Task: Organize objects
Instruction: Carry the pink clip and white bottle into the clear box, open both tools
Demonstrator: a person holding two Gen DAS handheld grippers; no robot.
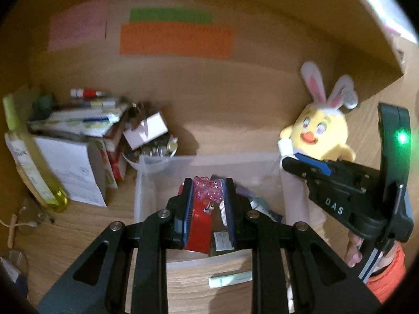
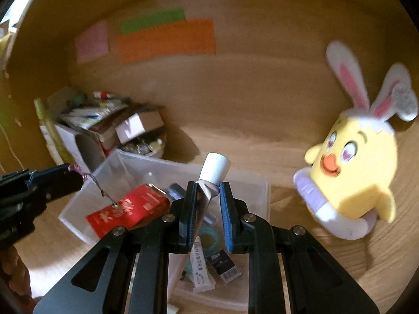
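Observation:
My left gripper [image 1: 207,183] is shut on a pink bead ornament [image 1: 205,189] with a thin wire and charm hanging from it [image 2: 100,187], held above a clear plastic bin [image 1: 146,180]. My right gripper [image 2: 208,184] is shut on a silver tube with a white cap [image 2: 214,168], held over the same bin [image 2: 104,167]. The right gripper also shows in the left wrist view [image 1: 290,163], the left gripper in the right wrist view [image 2: 66,175]. In the bin lie a red packet [image 2: 131,208], a tape roll [image 2: 208,238], a small white tube [image 2: 200,269] and a dark box [image 2: 224,264].
A yellow chick plush with rabbit ears [image 2: 353,167] stands at the right on the wooden shelf. A pile of boxes and papers [image 1: 78,141], a yellow-green bottle [image 1: 31,162] and a bowl of small items [image 1: 154,151] crowd the left. Coloured papers [image 1: 175,39] hang on the back wall.

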